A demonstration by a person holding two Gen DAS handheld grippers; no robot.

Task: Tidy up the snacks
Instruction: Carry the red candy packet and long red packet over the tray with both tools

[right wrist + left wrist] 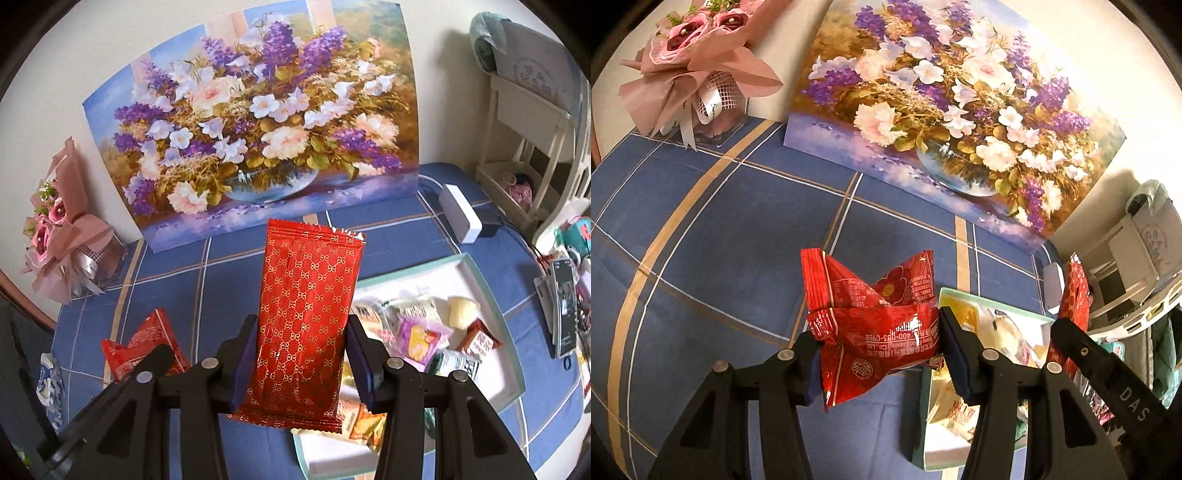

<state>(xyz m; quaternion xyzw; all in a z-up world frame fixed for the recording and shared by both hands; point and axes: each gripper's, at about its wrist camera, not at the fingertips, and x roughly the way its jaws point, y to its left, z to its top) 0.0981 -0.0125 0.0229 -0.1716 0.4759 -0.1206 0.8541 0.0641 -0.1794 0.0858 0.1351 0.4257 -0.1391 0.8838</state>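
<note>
My left gripper (877, 354) is shut on a crumpled shiny red snack packet (875, 325) and holds it above the blue checked tablecloth (713, 240), left of the pale green box (938, 458). That packet also shows in the right wrist view (144, 341). My right gripper (301, 363) is shut on a flat red packet with a gold pattern (306, 317), held upright above the left end of the box (484, 280). The box holds several mixed wrapped snacks (421, 338). The patterned packet shows at the right in the left wrist view (1073, 295).
A large flower painting (255, 125) leans on the wall at the table's back. A pink bouquet (62, 229) stands at the back left. A white block (460, 212) lies at the back right. A blue-and-white wrapper (50, 384) lies at the left edge. A white rack (528, 122) stands beyond the table.
</note>
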